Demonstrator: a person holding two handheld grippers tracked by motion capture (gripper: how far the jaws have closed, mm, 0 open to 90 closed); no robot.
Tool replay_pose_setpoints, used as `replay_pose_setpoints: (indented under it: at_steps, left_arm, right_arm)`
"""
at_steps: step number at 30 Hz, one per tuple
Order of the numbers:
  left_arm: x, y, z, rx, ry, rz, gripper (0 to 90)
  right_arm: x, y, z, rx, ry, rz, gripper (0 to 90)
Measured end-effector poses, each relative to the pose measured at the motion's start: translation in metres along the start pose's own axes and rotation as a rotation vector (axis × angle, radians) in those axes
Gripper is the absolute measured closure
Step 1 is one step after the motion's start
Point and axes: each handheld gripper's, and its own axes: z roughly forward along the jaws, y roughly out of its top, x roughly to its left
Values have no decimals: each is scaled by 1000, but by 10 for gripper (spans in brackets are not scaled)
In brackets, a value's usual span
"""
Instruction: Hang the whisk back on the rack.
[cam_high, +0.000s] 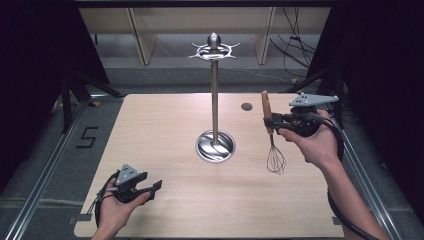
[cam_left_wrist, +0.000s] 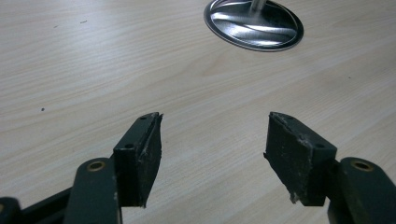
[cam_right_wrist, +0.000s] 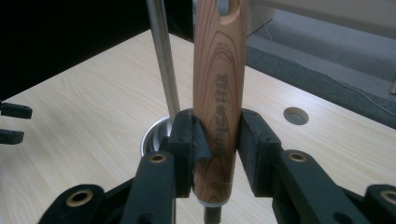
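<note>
A whisk with a wooden handle (cam_high: 267, 110) and dark wire head (cam_high: 275, 160) hangs upright at the right of the table, wires down near the tabletop. My right gripper (cam_high: 274, 121) is shut on that handle (cam_right_wrist: 218, 93), one pad on each side. A tall metal stand (cam_high: 214, 95) with a hooked ring at its top (cam_high: 214, 49) rises from a round steel base (cam_high: 215, 146) at the table's centre. The stand's pole (cam_right_wrist: 163, 60) shows just behind the handle. My left gripper (cam_high: 156, 189) rests low at the front left, jaws wide apart with nothing between its pads (cam_left_wrist: 142, 158).
The light wooden table (cam_high: 165, 120) has a small round hole (cam_high: 246, 106) at its back right. The stand's base (cam_left_wrist: 253, 24) lies ahead of the left gripper. Dark curtains flank the table, with shelving and cables behind.
</note>
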Motion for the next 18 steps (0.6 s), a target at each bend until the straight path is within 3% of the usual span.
replay_pose_setpoints:
  at_steps: [1, 2, 5, 9, 10, 11, 13, 14, 16, 18]
  left_arm:
    - [-1, 0, 0, -5, -1, -5, 352]
    - [-1, 0, 0, -3, 1, -11, 351]
    - [0, 0, 0, 0, 2, 2, 352]
    - [-1, 0, 0, -3, 1, -9, 351]
    - [-1, 0, 0, -3, -1, -4, 351]
    - [-1, 0, 0, -3, 0, -4, 351]
    - [-1, 0, 0, -5, 2, -10, 351]
    - [-1, 0, 0, -5, 2, -10, 351]
    - [0, 0, 0, -2, 2, 0, 351]
    - [-1, 0, 0, -2, 0, -5, 351]
  right_arm:
    - [1, 1, -2, 31, 8, 14, 690]
    - [-1, 2, -2, 20, 4, -4, 690]
    - [0, 3, 0, -2, -1, 6, 690]
    - [0, 6, -2, 17, 8, 2, 690]
    - [0, 6, 0, -6, 0, 6, 690]
    - [0, 7, -2, 21, 8, 5, 690]
    - [-1, 9, -1, 2, 4, -13, 690]
    - [0, 9, 0, -11, 1, 0, 690]
    - [0, 11, -2, 19, 13, -1, 690]
    - [0, 12, 0, -18, 2, -8, 690]
